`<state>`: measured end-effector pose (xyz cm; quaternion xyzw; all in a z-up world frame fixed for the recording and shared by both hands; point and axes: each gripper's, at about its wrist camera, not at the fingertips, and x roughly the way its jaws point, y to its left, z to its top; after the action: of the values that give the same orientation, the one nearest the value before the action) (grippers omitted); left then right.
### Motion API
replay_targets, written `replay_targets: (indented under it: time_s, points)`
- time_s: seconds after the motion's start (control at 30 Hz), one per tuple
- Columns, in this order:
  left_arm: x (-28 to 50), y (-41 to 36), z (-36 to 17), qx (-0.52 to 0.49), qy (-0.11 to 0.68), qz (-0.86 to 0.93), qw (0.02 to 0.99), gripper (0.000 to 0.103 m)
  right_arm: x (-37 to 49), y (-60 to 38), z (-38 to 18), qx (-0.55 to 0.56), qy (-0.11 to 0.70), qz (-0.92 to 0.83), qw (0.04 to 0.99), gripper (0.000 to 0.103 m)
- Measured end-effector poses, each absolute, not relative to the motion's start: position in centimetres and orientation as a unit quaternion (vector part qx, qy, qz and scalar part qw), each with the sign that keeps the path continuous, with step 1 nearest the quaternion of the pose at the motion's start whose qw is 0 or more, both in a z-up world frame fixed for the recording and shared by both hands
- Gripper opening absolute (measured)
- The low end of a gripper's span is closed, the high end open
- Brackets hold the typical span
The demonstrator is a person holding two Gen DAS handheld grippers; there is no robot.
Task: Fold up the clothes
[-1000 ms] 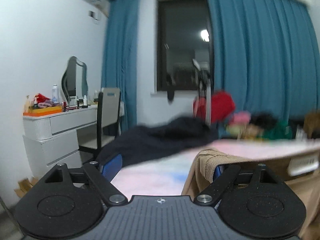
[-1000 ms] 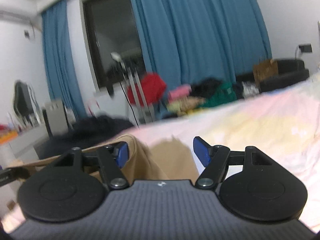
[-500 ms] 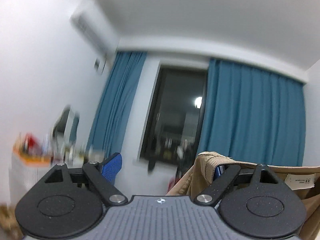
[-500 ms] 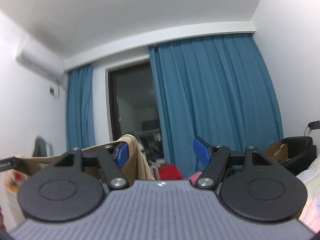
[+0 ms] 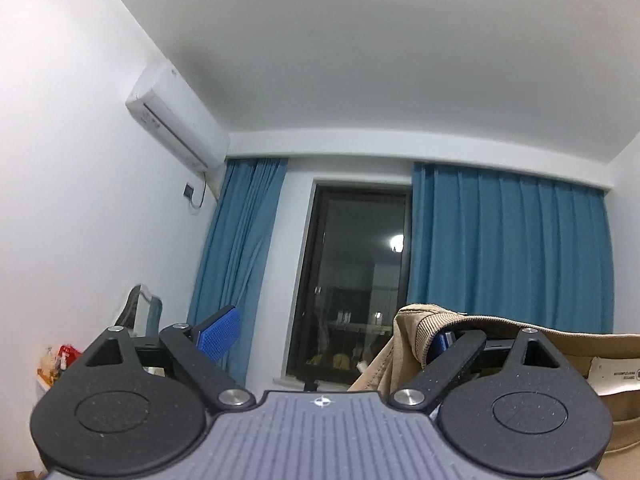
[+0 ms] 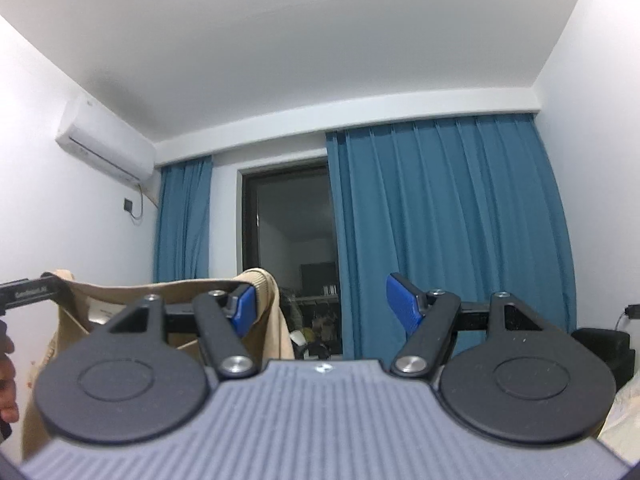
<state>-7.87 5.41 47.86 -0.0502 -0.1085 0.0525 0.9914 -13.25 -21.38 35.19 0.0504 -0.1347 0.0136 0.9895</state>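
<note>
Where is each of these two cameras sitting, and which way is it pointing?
Left wrist: rides on the left hand-held gripper, tilted up at the ceiling and window; its spread blue fingers show, tan garment draped over one.
Right wrist: rides on the right hand-held gripper, tilted up likewise; open fingers, garment over the left one, the person's hand at the edge.
Shared: the garment, window, blue curtains, air conditioner.
</note>
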Motion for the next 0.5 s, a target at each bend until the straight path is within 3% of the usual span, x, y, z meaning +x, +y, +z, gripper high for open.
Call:
replay_targets:
  time_s: [0.23,0.5]
  points:
    - [2.2,6.1,40.9,-0.044,-0.033,0.044,0.998,0.093,-5.3,-22.5,29.6,0.072,-0.050,-0.004,0.996,0.070]
    - [18.8,4.4,31.3,0.007,0.047,0.063,0.997,0.094,9.5,-23.3,22.5,0.064,0.005,-0.050,0.997,0.070]
